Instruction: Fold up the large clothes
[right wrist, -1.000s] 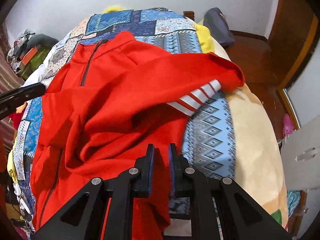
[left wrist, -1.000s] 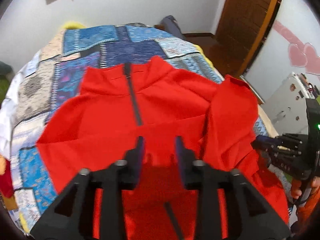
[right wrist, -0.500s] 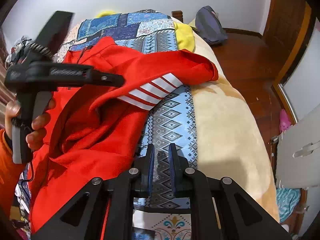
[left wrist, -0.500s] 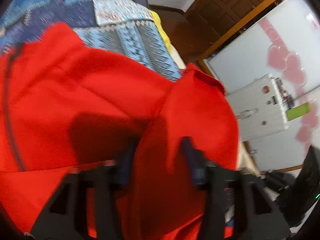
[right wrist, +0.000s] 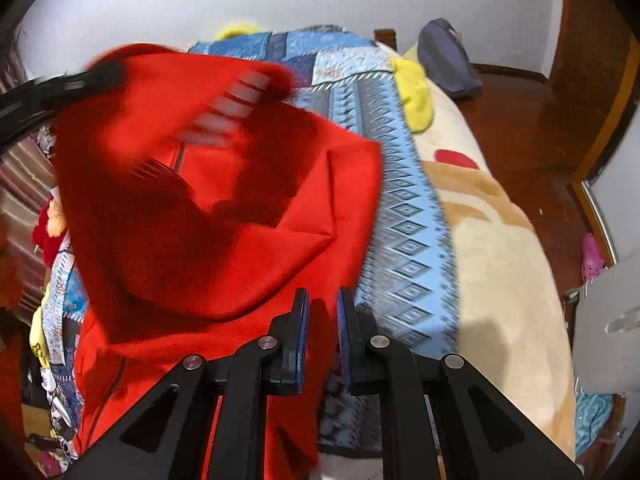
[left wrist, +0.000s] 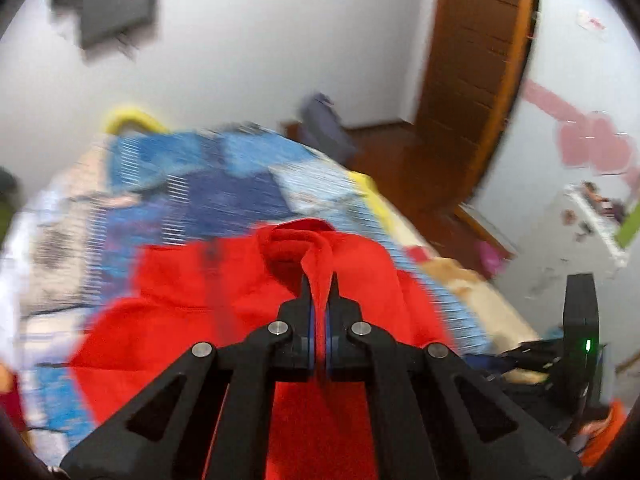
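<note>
A bed (right wrist: 500,240) fills the room's middle, spread with a blue patchwork quilt (left wrist: 208,188) of diamond and striped panels laid over a plush cream blanket (right wrist: 492,288) with tan and red shapes; a yellow cushion (right wrist: 414,92) lies near the bed's far right corner and another yellow piece shows at the far edge. White walls surround it, with a dark screen (left wrist: 108,4) mounted high beyond the far edge, a brown wooden door (left wrist: 476,64) and glossy dark wood floor off the right edge, pink heart decals (left wrist: 592,148) on the side wall, and a grey bag (right wrist: 448,64) on the floor past the far right corner. The red jacket (right wrist: 224,220), soft fleece-like cloth with a dark zip, covers the left half of the bed toward the near edge; one sleeve with white stripes (right wrist: 232,108) is lifted over the body, blurred in motion. The left gripper (left wrist: 319,280) has just closed and pinches a raised fold of the sleeve between its blue pads. The right gripper (right wrist: 322,300) sits at the near edge with red fabric between its narrow-set jaws, clamped on the jacket's hem. In the left wrist view, an orange sleeve (left wrist: 600,432) shows behind the right gripper's body.
</note>
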### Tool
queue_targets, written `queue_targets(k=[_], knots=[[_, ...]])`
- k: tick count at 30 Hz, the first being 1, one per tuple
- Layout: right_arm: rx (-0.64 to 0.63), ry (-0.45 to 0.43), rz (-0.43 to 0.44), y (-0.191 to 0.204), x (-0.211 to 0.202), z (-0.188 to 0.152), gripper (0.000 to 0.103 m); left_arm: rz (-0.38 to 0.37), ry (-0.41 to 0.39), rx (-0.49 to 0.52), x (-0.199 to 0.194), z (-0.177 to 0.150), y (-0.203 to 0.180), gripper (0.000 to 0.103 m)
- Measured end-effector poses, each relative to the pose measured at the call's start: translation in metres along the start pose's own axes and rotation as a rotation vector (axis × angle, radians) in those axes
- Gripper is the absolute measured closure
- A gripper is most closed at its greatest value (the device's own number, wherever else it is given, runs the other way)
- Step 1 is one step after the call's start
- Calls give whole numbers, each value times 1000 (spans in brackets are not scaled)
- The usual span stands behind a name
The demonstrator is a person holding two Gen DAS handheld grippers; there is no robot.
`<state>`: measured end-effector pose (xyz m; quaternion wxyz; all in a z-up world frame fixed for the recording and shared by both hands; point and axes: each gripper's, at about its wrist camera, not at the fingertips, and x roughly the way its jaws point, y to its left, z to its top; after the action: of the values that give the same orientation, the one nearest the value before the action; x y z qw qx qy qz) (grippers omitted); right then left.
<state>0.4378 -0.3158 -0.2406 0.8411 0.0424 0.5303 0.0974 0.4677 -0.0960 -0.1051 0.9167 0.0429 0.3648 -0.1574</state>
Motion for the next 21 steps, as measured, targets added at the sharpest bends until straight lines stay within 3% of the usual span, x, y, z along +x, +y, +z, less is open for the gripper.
queue_targets(k=[2, 4, 8, 11, 12, 14, 16, 21], knots=[[-35, 32, -103, 6, 19, 1, 93, 85, -22, 9, -13, -18, 16, 101], [-62, 28, -129, 9, 26, -1, 93, 140, 10, -2, -17, -47, 36, 101], [-91, 21, -195, 16, 25, -4, 90, 160, 137, -65, -6, -108, 71, 101], [-132, -13, -331, 21, 25, -12, 51, 132, 255, -129, 13, -155, 87, 101], [-147, -30, -365, 21, 25, -14, 28, 118, 282, -142, 19, -166, 89, 100], [-150, -33, -345, 17, 26, -15, 22, 72, 335, -164, 27, -192, 90, 99], [-111, -20, -289, 9, 23, -15, 22, 64, 315, -162, 19, -205, 91, 95], [-17, -10, -163, -2, 8, -9, 22, 56, 300, -124, 2, -195, 103, 58]])
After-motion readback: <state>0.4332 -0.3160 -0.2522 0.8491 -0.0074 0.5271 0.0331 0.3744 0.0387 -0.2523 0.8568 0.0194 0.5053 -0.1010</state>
